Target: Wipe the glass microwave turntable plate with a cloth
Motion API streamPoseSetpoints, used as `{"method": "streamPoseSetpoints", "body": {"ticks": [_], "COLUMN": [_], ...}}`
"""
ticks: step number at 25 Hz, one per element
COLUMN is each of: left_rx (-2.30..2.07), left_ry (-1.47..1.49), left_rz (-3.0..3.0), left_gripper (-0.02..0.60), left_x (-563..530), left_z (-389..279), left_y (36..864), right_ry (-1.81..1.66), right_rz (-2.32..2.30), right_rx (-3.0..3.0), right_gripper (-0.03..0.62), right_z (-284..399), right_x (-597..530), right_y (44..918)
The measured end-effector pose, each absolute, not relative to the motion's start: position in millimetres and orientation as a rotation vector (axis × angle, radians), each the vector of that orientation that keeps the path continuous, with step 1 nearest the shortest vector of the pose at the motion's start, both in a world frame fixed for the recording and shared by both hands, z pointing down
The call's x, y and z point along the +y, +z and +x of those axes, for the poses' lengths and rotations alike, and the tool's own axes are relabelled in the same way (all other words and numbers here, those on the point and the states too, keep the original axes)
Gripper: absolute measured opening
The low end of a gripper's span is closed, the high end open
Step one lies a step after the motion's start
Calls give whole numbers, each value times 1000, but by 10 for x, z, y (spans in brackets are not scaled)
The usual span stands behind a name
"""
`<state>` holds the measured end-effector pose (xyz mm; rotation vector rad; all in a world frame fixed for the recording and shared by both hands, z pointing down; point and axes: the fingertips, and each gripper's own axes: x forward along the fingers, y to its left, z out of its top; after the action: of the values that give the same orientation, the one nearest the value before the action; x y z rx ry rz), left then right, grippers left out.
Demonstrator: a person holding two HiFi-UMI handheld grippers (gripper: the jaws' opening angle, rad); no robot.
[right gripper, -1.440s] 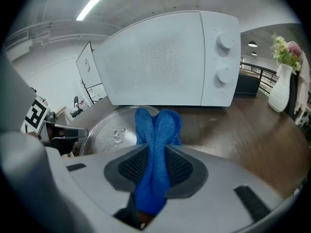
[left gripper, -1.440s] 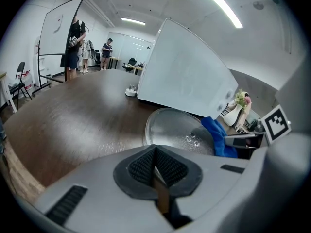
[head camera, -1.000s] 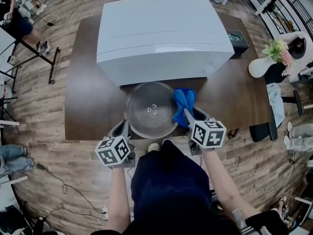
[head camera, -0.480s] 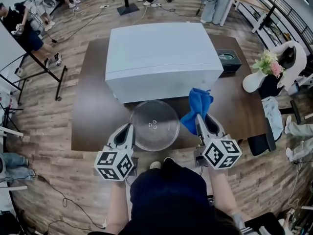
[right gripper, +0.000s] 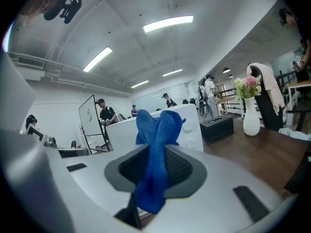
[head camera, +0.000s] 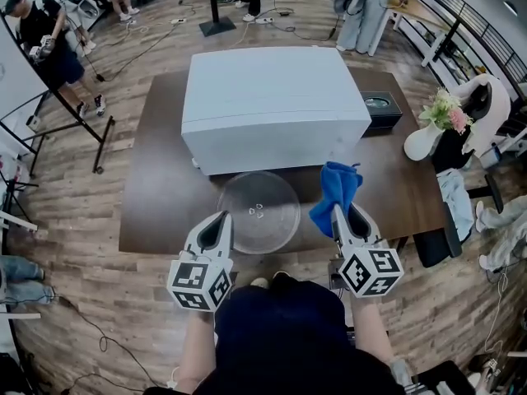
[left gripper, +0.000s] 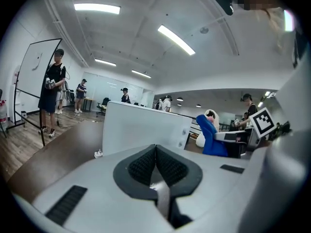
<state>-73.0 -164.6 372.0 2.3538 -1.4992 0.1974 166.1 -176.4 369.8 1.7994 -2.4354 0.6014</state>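
Cloth: solid royal blue.
Glass turntable plate: clear, colourless.
Microwave: plain white.
Desk: dark brown.
Left gripper, right gripper: pale grey shells, black ribbed pads; cubes white with black square markers.
Floor: brown wood-plank pattern.
Vase: white.
Flowers: pink and green.
Box: black.

A big white box-shaped microwave is filling the back of the dark brown wooden table, blocking any reach straight ahead. A clear round glass turntable plate is taking up the middle of the front strip. Bare tabletop is lying open to the plate's left. On its right, a blue cloth clamped in the right gripper is hanging over the open strip. A small black box is sitting beside the microwave's right side.
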Motion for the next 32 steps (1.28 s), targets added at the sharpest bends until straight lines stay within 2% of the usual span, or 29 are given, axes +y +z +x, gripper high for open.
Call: {"method": "streamPoseSetpoints", "body": {"ticks": [32], "left_rx": [-1541], "left_ry": [293], "left_rz": [2343], "left_gripper": [3], "left_x": [-1533], "left_z": [-879], "left_y": [3856], "right_ry": [569], "right_rz": [1821], "right_rx": [-2321], "right_gripper": [84], "right_z": [1624], "right_x": [-1541], "right_y": [3878]}}
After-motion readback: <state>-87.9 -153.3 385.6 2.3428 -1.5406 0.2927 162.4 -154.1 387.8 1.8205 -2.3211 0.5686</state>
